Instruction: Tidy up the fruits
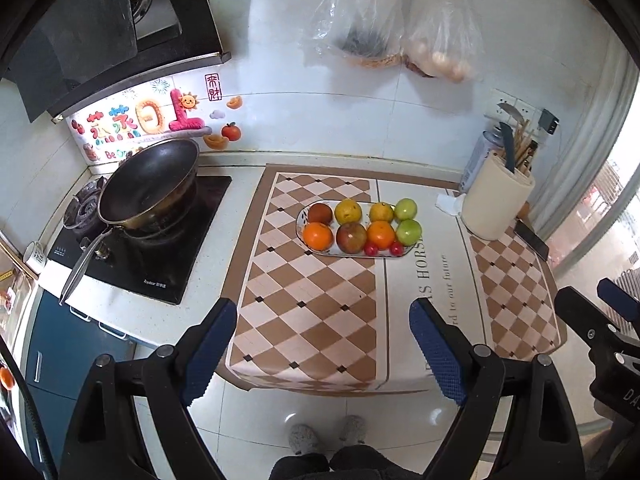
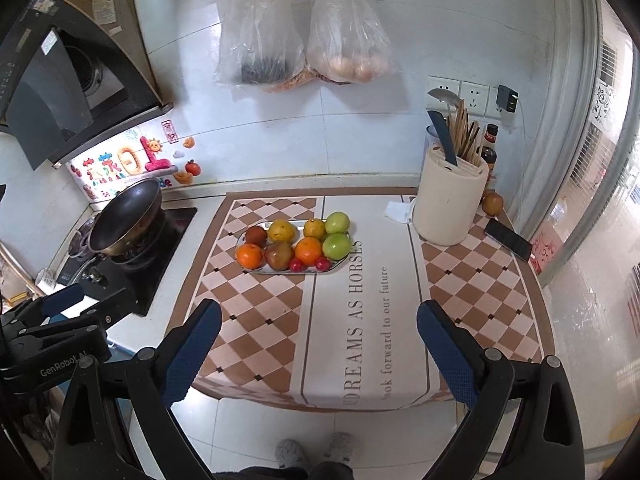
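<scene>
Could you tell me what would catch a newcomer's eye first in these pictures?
The plate of bright fruit, oranges, green and red ones, sits mid-counter on the checkered mat. Left of it a black pan rests on the stove, and two plastic bags hang on the wall above. Both grippers, left and right, hover open, empty.

1. Two round orange oranges (image 2: 249,256) (image 2: 308,251) at the near edge of the oval white plate (image 2: 340,263).
2. Two round green fruits (image 2: 337,246) (image 2: 337,222) at the plate's right end.
3. Two yellow fruits (image 2: 281,230) (image 2: 314,228) along its far edge.
4. Two small red cherry-like fruits (image 2: 296,265) (image 2: 322,264) at the near edge.
5. One reddish-green apple (image 2: 279,255).
6. One brown round fruit (image 2: 256,235).
7. Two hanging clear plastic bags (image 2: 260,32) (image 2: 346,28).
</scene>
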